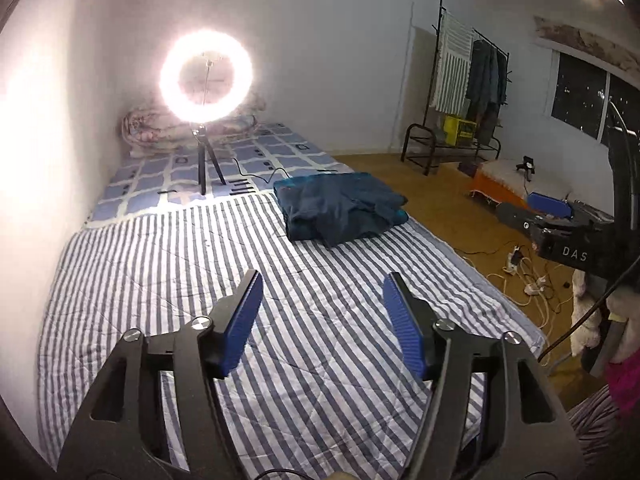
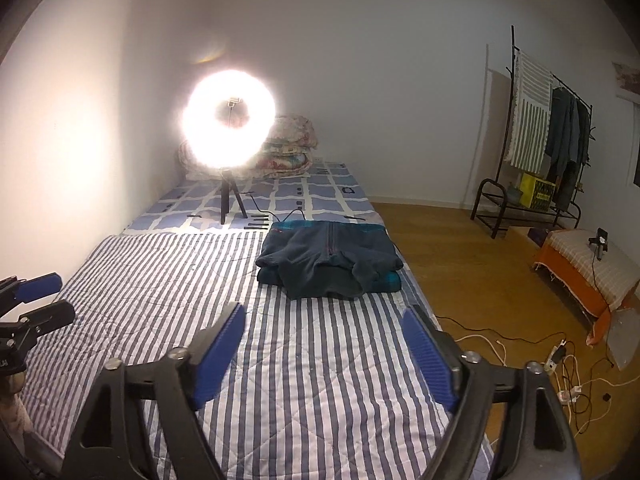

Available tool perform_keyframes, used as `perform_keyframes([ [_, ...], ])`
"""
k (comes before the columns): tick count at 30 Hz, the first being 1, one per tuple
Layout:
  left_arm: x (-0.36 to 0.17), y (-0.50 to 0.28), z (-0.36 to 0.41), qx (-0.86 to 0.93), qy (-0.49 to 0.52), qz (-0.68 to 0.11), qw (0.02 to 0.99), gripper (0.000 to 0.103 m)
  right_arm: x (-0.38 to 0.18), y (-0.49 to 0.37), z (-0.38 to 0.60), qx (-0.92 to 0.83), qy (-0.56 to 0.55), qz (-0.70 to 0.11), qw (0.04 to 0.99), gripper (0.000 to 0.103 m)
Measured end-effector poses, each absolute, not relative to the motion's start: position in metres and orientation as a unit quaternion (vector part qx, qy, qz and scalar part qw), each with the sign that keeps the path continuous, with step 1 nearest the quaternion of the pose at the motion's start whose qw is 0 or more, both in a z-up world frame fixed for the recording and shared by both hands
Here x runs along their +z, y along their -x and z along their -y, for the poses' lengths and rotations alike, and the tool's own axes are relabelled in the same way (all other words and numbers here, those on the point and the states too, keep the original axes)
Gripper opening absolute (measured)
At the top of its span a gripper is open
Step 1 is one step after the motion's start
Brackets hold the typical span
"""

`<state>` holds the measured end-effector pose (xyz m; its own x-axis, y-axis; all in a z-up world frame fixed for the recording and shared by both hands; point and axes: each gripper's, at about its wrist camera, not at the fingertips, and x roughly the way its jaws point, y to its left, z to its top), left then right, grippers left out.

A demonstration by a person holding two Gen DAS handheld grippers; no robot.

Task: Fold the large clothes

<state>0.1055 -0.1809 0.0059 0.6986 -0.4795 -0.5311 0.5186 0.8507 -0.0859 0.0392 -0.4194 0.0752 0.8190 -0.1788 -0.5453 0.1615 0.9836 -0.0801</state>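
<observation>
Wall: white, at 9 o'clock in both views, lit bright by the lamp.
Ring light (image 1: 206, 76): glowing on a small tripod at 11 o'clock, standing on the checked sheet (image 1: 256, 156) at the far end of the bed.
Bedding pile (image 2: 286, 148): floral, behind the lamp against the far wall; the right wrist view shows it more clearly.
Striped quilt (image 1: 200, 264): blue and white, covering the near part of the bed, under both grippers.
Left gripper (image 1: 320, 288): jaws open, nothing between the blue pads, only quilt below. It also shows at 9 o'clock in the right wrist view.
Folded garment (image 2: 330, 258): dark blue, zip down the middle, sleeves tucked over the front; at 12 o'clock on the quilt's far right part, well apart from both grippers.
Right gripper (image 2: 326, 322): jaws wide open and empty; the left wrist view catches it at 3 o'clock.
Clothes rack (image 1: 468, 80): at 2 o'clock, hung with a striped cloth and dark clothes.
Window (image 1: 580, 92): dark, seen plainly only from the left wrist.
Floor cables (image 2: 560, 368): tangled at 4 o'clock.
</observation>
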Motion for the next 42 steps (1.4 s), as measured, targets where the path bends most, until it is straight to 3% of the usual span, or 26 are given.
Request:
perform_keyframes([
  [2, 0.006, -0.102, 0.180, -0.268, -0.036, -0.274, 0.923, 0.081, 0.073, -0.041, 0.420, -0.092, 0.013, -0.287, 0.953, 0.091],
  [6, 0.006, -0.099, 0.180, -0.257, -0.043, -0.267, 0.928, 0.092, 0.069, -0.041, 0.418, -0.094, 0.016, -0.287, 0.953, 0.098],
  [8, 0.005, -0.097, 0.181, -0.249, -0.054, -0.263, 0.931, 0.102, 0.067, -0.041, 0.417, -0.094, 0.020, -0.286, 0.953, 0.100],
  [42, 0.008, -0.104, 0.169, -0.190, -0.055, -0.267, 0.943, 0.103, 0.056, -0.038, 0.410, -0.089, 0.030, -0.288, 0.953, 0.103],
])
